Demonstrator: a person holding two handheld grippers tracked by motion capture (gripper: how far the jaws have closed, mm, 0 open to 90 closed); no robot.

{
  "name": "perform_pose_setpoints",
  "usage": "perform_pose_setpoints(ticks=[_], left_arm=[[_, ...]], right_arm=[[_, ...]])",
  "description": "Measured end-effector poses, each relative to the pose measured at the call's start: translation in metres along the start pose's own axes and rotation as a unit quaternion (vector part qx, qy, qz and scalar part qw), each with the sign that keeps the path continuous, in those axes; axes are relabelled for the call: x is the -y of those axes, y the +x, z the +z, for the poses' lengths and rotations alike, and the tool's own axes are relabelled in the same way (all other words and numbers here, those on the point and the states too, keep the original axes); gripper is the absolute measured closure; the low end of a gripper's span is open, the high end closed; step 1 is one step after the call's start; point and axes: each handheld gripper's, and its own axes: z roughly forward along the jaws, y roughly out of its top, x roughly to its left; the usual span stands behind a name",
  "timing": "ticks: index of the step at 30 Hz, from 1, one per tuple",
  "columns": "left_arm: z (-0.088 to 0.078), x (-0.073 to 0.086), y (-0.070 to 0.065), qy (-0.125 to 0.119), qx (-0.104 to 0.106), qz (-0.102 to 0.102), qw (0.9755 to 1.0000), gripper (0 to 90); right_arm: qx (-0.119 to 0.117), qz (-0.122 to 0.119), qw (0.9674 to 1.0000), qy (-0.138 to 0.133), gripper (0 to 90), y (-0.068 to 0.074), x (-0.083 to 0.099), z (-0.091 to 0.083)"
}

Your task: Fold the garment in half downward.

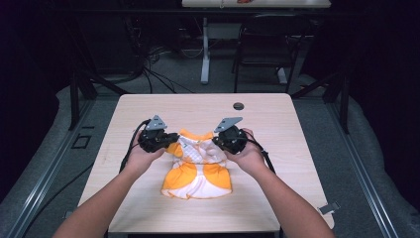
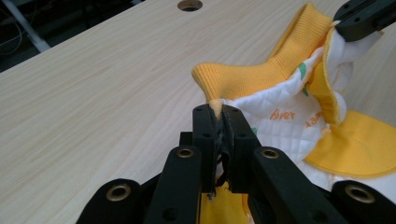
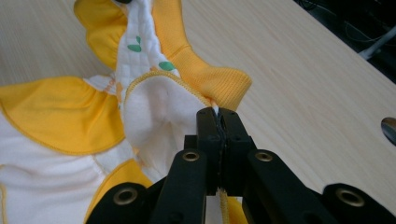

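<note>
A small orange and white quilted garment [image 1: 198, 168] lies in the middle of the wooden table [image 1: 148, 106], its top edge lifted. My left gripper [image 1: 171, 140] is shut on the garment's left top corner; in the left gripper view the jaws pinch orange ribbed fabric [image 2: 243, 77] at their tips [image 2: 219, 109]. My right gripper [image 1: 218, 140] is shut on the right top corner, where its view has a white and orange hem [image 3: 159, 84] clamped at the jaw tips [image 3: 218, 114]. The other gripper's black jaw [image 2: 364, 18] peeks in at the left gripper view's top right.
A round cable hole [image 1: 238, 106] sits near the table's far edge. Bare tabletop lies around the garment on all sides. Behind the table are a desk leg [image 1: 205, 54], a dark chair [image 1: 270, 49] and floor cables [image 1: 153, 74].
</note>
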Motion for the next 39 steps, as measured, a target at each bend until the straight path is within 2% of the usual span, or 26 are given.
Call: perform_pose_setpoints(ticks=[3, 5, 11, 14, 22, 30, 32, 34, 39], left_arm=[[0.0, 0.004, -0.004, 0.003, 0.005, 0.004, 1.0, 85.3], [0.0, 0.006, -0.005, 0.003, 0.009, 0.001, 1.0, 85.3], [0.0, 0.017, -0.009, 0.001, 0.019, -0.007, 0.9998, 85.3], [0.0, 0.023, -0.014, 0.003, 0.025, -0.003, 0.9997, 85.3], [-0.002, 0.037, -0.025, 0.009, 0.042, -0.002, 0.9991, 85.0], [-0.004, 0.05, -0.035, 0.009, 0.058, -0.004, 0.9983, 84.4], [-0.005, 0.053, -0.037, 0.011, 0.063, -0.006, 0.998, 84.1], [-0.006, 0.056, -0.039, 0.009, 0.067, -0.009, 0.9977, 84.0], [-0.008, 0.062, -0.042, 0.013, 0.075, -0.012, 0.997, 82.7]], right_arm=[[-0.003, -0.001, 1.0, 0.008, 88.2, 0.003, 0.007, 0.003], [-0.01, 0.009, 0.9999, 0.002, 88.2, 0.004, 0.01, 0.004], [-0.02, 0.011, 0.9997, -0.003, 88.1, 0.012, 0.02, 0.003], [-0.02, 0.001, 0.9998, 0.003, 88.1, 0.017, 0.025, 0.002], [-0.029, 0.007, 0.9995, -0.001, 87.8, 0.026, 0.04, 0.001], [-0.056, 0.014, 0.9983, -0.002, 82.8, 0.036, 0.053, -0.003], [-0.064, 0.022, 0.9976, -0.011, 78.9, 0.039, 0.056, -0.009], [-0.066, 0.024, 0.9974, -0.016, 78.0, 0.04, 0.057, -0.011], [-0.067, 0.038, 0.9958, -0.05, 75.6, 0.038, 0.055, -0.024]])
